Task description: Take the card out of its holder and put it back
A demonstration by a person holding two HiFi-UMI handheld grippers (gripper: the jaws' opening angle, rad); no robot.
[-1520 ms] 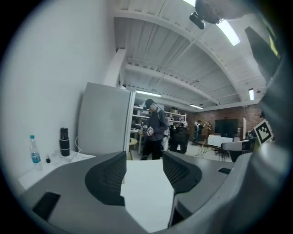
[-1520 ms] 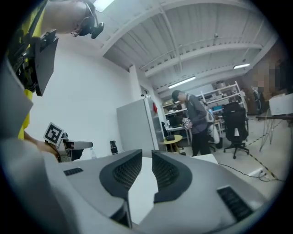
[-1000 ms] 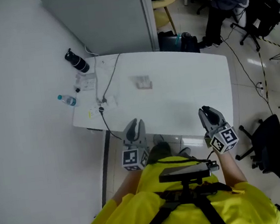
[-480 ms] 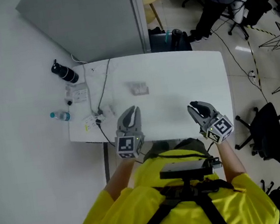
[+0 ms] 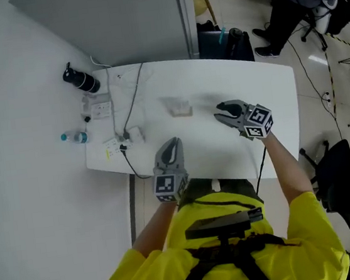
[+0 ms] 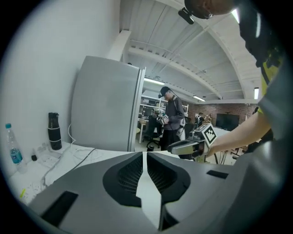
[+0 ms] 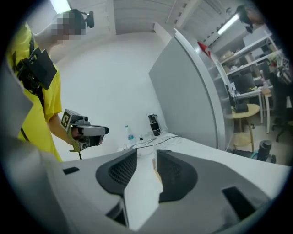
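White table (image 5: 269, 80), clear card holder (image 5: 180, 108), grey partition (image 5: 116, 23), black bottle (image 5: 81, 80)

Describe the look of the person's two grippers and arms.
Both the left gripper and the right gripper are grey, with dark ribbed claw pads. Each carries a white cube with black square markers. A thin dark cable trails from the right one. The person wears a short-sleeved yellow shirt under a black harness.

An open-plan lab office: white desk (image 5: 174, 79), swivel chair (image 5: 338, 173), floor cables (image 5: 310, 81), equipment shelves (image 7: 256, 55).
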